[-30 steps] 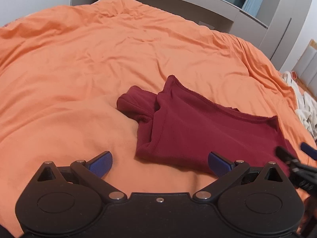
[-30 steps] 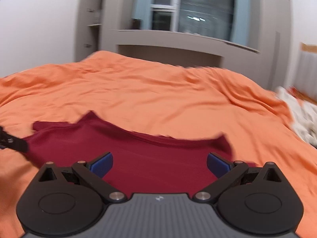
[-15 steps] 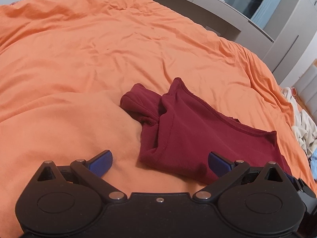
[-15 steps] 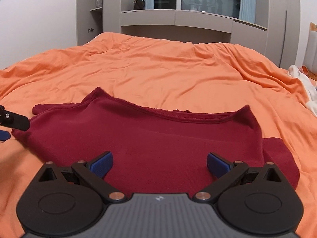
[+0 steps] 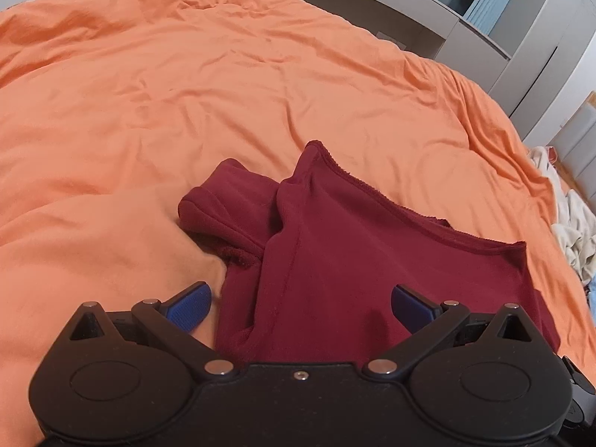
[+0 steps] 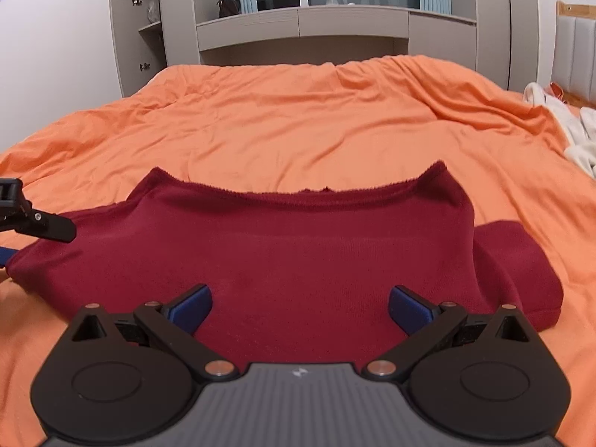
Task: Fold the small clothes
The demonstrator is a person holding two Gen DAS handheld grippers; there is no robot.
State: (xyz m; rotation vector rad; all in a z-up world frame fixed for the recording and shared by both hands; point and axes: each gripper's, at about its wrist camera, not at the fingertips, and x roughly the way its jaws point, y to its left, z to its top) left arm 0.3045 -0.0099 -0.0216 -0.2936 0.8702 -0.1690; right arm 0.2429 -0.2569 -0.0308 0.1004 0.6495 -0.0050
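A dark red knit top [image 5: 354, 260] lies partly folded on the orange duvet [image 5: 186, 93], one sleeve bunched at its left. It also shows in the right wrist view [image 6: 298, 253], with a sleeve sticking out at its right. My left gripper [image 5: 300, 307] is open and empty, low over the top's near left edge. My right gripper [image 6: 300, 307] is open and empty, low over the top's near edge. The left gripper's fingers [image 6: 41, 225] show at the left edge of the right wrist view, beside the top's left end.
A pile of white clothes [image 5: 573, 231] lies at the bed's right edge, also in the right wrist view [image 6: 573, 126]. Grey cabinets and shelves [image 6: 335, 29] stand beyond the far end of the bed.
Both grippers have come closer to the red top and lower over it. Both stay open and empty. The top has not moved.
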